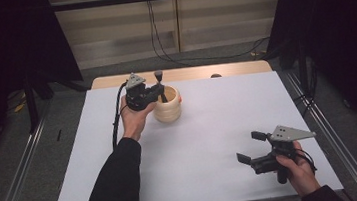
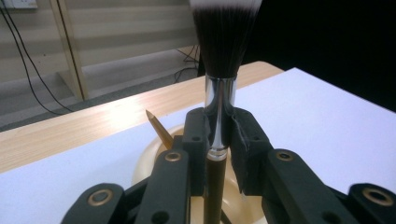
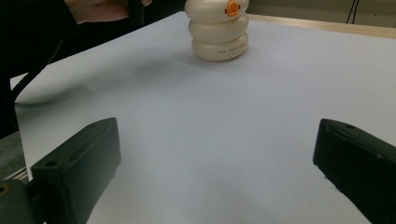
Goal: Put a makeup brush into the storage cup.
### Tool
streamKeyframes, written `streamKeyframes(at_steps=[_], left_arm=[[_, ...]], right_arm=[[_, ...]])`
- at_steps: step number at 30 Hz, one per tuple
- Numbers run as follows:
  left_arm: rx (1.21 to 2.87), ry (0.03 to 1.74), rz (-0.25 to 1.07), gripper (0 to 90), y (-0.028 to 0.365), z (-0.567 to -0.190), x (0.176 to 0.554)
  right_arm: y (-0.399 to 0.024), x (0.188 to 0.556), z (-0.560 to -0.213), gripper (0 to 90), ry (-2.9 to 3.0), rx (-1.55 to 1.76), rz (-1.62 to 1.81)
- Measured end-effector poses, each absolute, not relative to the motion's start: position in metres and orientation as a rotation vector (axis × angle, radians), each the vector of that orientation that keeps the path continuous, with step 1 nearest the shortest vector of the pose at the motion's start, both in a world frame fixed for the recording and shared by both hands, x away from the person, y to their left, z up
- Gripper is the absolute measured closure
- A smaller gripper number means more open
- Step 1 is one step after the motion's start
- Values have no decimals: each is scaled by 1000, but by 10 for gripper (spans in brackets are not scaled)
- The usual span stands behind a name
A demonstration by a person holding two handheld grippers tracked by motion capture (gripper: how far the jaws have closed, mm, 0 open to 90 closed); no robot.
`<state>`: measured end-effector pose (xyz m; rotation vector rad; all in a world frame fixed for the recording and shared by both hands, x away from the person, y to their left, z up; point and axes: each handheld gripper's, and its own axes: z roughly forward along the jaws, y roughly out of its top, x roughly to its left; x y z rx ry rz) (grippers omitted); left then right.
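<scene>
The white-covered desk (image 1: pixel 211 142) carried a cream, ribbed holder (image 1: pixel 167 109) near its far edge, left of centre, with an orange mark on its side. The left tool (image 1: pixel 158 90) hung directly over the holder's mouth, clenched on a makeup brush (image 2: pixel 219 93) whose long axis stood upright: dark, pale-tipped bristles above, silver ferrule between the jaws, brown handle pointing down into the holder. A pencil-like tip (image 2: pixel 156 126) leaned from the rim beside it. The right tool (image 1: pixel 254 148) lay well apart, near the front right, jaws spread and empty
</scene>
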<state>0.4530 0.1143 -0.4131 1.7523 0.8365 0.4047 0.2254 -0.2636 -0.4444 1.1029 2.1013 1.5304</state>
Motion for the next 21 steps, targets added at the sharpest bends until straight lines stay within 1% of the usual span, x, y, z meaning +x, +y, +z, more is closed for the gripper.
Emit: streamKeyframes(at_steps=[4, 13, 16, 21], left_arm=[[1760, 846, 404, 746, 114, -416, 453], [1769, 841, 402, 731, 113, -419, 453], [1758, 837, 410, 700, 113, -418, 453], [1749, 844, 416, 610, 113, -418, 453]], right_arm=[[-263, 226, -445, 6, 2106, 1100, 1531], [-264, 226, -446, 6, 2106, 1098, 1535], [-264, 226, -446, 6, 2107, 1097, 1535], [-264, 228, -446, 6, 2106, 1100, 1537]])
